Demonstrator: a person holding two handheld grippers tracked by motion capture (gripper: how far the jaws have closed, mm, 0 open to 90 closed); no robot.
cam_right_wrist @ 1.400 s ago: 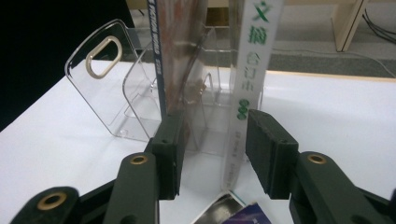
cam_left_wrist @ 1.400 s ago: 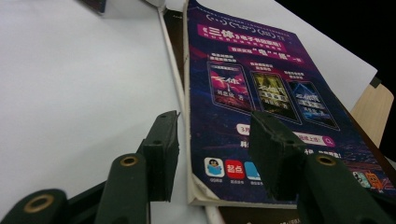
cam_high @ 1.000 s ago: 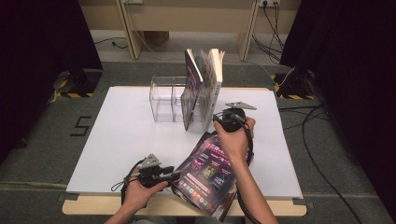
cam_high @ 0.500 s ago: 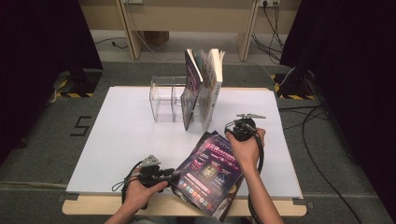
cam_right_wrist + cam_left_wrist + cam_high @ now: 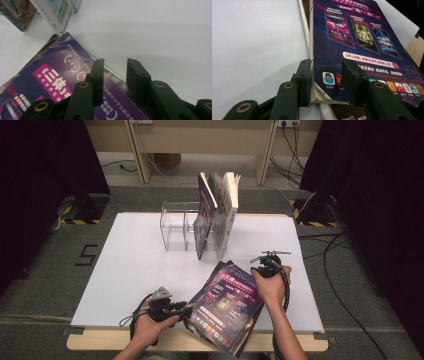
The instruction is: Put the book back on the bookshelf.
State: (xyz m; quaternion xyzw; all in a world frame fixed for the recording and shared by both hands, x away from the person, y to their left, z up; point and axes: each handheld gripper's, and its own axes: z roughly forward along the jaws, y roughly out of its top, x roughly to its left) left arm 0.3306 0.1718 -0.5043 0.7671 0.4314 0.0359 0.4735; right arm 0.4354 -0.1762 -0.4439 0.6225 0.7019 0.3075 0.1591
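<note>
Magazines (image 5: 226, 307) in a purple-covered stack lie flat on the white surface (image 5: 135, 270) near its front edge, between the two claws. To lift the top copy cleanly, I would judge that each claw should bite only that cover's edge, squarely and well in from the corner, and both should rise together so it does not sag or drag the copy beneath. The left claw (image 5: 325, 83) sits at the stack's near corner, half open, with the top copy's edge between its jaws; whether the pads press I cannot tell. The right claw (image 5: 115, 77) hovers just above the far right edge, jaws apart and just closing, nothing pinched yet. Beyond it, books (image 5: 216, 215) stand upright in a clear rack (image 5: 177, 227).
</note>
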